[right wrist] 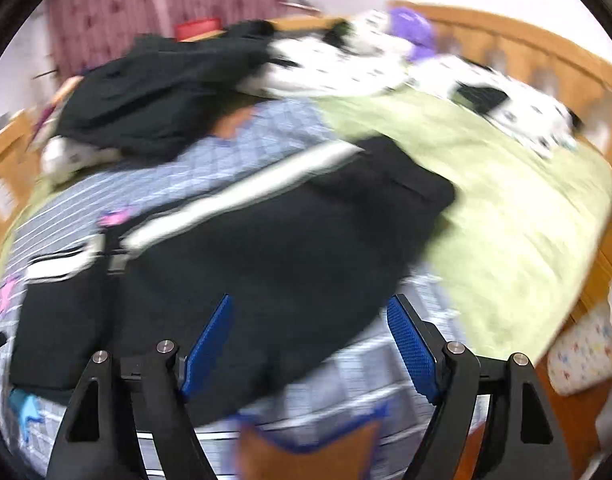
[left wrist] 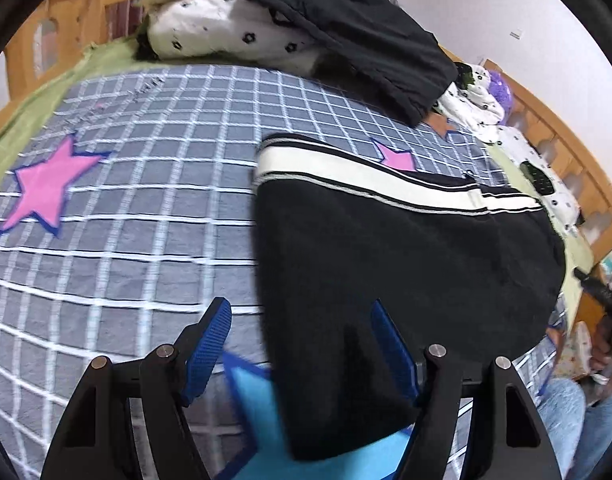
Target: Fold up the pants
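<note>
Left wrist view: black pants with white stripes were seen folded on the checked bed; a dark jacket was heaped behind, and both the left hand-held gripper and the right hand-held gripper were held apart.

Black pants with white side stripe ahead of blue-padded left tongs, grey bedspread checked white with pink stars, lime-green sheet beyond right tongs.

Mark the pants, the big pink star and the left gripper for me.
pants [left wrist: 406,248], left wrist view, on the black cloth below the white stripe.
big pink star [left wrist: 45,188], left wrist view, on its centre.
left gripper [left wrist: 301,344], left wrist view, midway between fingertips.
</note>
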